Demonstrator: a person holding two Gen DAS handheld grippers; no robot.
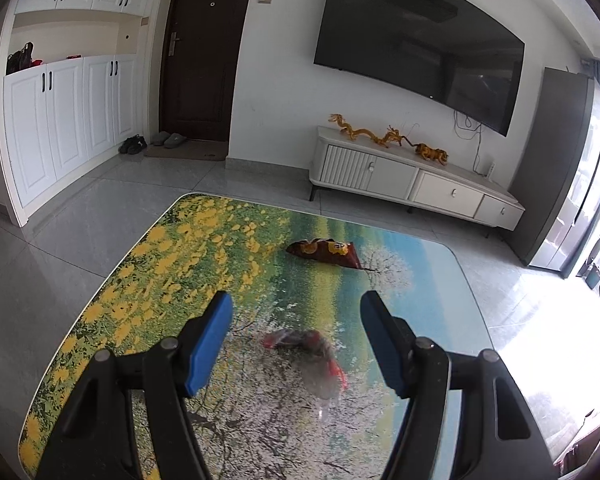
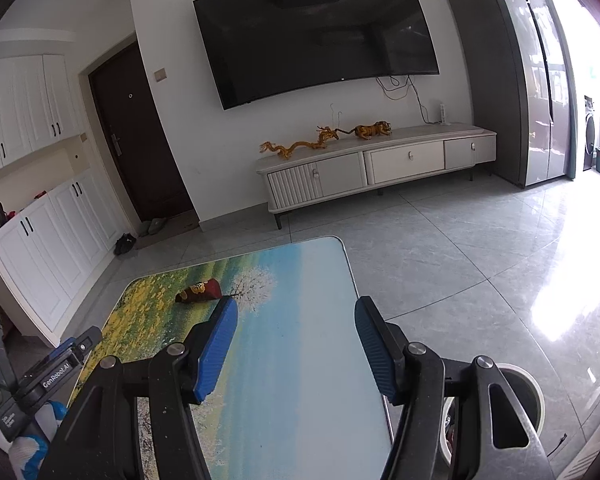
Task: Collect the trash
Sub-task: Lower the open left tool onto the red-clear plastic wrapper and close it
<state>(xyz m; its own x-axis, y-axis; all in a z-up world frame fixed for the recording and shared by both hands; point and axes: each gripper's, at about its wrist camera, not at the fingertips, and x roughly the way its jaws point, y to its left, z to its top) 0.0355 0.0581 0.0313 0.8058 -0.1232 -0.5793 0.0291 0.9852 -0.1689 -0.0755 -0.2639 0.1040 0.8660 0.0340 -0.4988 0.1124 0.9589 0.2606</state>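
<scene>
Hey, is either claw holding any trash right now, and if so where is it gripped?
Nothing is held. The left claw is open above the clear plastic wrapper on the table; the right claw is open and empty.

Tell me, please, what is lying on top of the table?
On the table lie a dark red snack bag and a clear plastic wrapper. Both claws hide the near edge.

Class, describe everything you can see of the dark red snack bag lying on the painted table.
The dark red snack bag is a crinkled, glossy foil-like packet with yellow-orange print. It lies flat and crumpled on the landscape-printed table, towards its far end, near the painted white tree. Nothing else touches it; the open left gripper is well short of it. Its lettering is unreadable.
</scene>
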